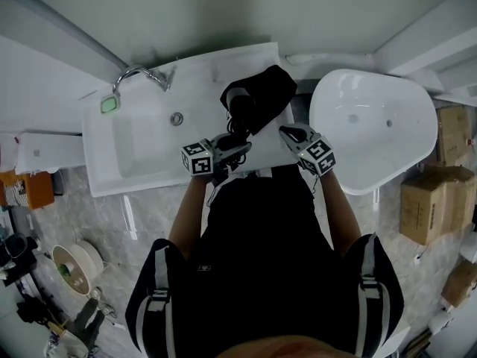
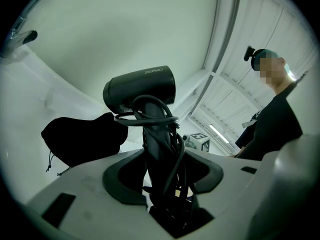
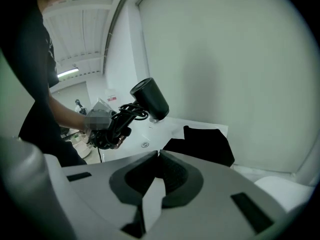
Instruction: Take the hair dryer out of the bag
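Two grippers are held over a white sink counter [image 1: 264, 151]. The dryer [image 2: 142, 86] is gripped by the left gripper [image 2: 162, 176]. Its handle stands upright between the jaws, which are clamped on it together with the cord [image 2: 150, 115] wound around it. The barrel sits above the jaws, crosswise to the handle. The dryer is held in the air, clear of the bag [image 3: 202, 145], which lies on the far right part of the counter. In the right gripper view the dryer is seen left of the bag and apart from it. The right gripper [image 3: 157, 158] is placed at the near right edge of the counter, right of the dryer. Its jaws are closed pad to pad with nothing between them.

The dryer is matte black, with a short cylindrical barrel and a straight handle. The cord is black, smooth and looped in loose coils. The bag is of soft black cloth, slack and crumpled, with a thin drawstring [image 2: 50, 161] hanging from it. The counter and basin [image 1: 141, 151] are glossy white. A curved chrome tap [image 1: 141, 73] is mounted at the far left.
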Available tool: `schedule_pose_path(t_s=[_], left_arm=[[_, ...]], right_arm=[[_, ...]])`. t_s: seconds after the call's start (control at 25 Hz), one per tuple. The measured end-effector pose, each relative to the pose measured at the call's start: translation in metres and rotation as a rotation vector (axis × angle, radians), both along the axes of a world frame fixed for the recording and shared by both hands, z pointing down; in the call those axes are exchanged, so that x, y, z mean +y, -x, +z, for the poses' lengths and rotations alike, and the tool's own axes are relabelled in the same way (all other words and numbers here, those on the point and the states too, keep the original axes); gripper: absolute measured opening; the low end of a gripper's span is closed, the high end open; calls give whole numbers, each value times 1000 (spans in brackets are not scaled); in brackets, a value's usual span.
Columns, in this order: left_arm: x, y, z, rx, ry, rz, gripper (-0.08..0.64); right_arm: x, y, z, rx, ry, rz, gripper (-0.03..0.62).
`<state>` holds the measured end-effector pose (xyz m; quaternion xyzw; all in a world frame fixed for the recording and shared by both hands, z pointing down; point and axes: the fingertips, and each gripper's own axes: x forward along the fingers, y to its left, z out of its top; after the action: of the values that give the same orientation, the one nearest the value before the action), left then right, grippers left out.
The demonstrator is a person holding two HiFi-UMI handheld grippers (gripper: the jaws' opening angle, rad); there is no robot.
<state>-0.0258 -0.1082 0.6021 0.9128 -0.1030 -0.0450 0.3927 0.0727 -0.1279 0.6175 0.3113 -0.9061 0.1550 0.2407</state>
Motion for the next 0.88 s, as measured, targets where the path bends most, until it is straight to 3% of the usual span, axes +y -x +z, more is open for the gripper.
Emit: schedule_pose_path(t_s=[0.44,0.88], left_arm=[[2,2,-7,43,30,13,198],[-6,8,-13,66,52,-62,198]], right_arm=[[10,5,5,4,8,15,63],[10,13,12,2,43,-38,63]])
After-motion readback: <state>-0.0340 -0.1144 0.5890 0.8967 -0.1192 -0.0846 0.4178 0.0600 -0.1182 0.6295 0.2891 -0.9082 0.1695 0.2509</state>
